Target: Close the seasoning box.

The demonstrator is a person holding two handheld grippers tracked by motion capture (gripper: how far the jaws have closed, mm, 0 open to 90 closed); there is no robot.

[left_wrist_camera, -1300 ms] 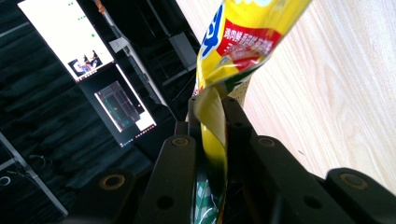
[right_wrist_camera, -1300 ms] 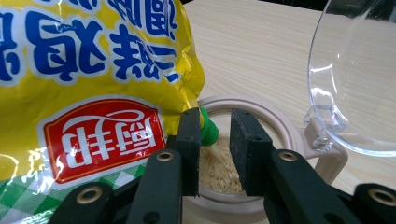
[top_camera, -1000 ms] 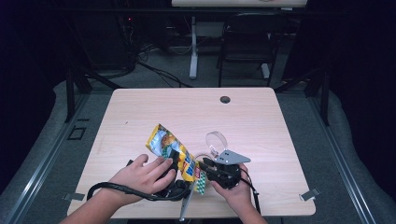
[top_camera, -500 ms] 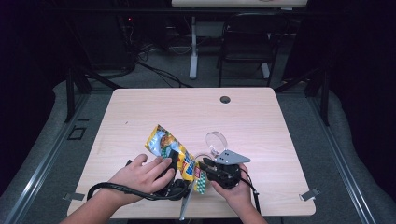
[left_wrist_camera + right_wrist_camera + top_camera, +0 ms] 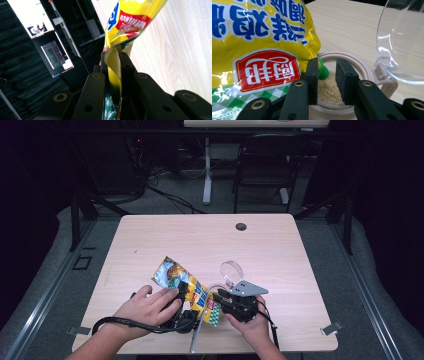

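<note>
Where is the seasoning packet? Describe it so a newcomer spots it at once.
On the light wooden table, look at its near edge where the two hands meet. The seasoning packet lies slanted there, pinched in the left tongs, beside a small round container of pale granules with a clear flip lid. It alone is bright yellow, with blue characters, a red logo and green checks.
</note>
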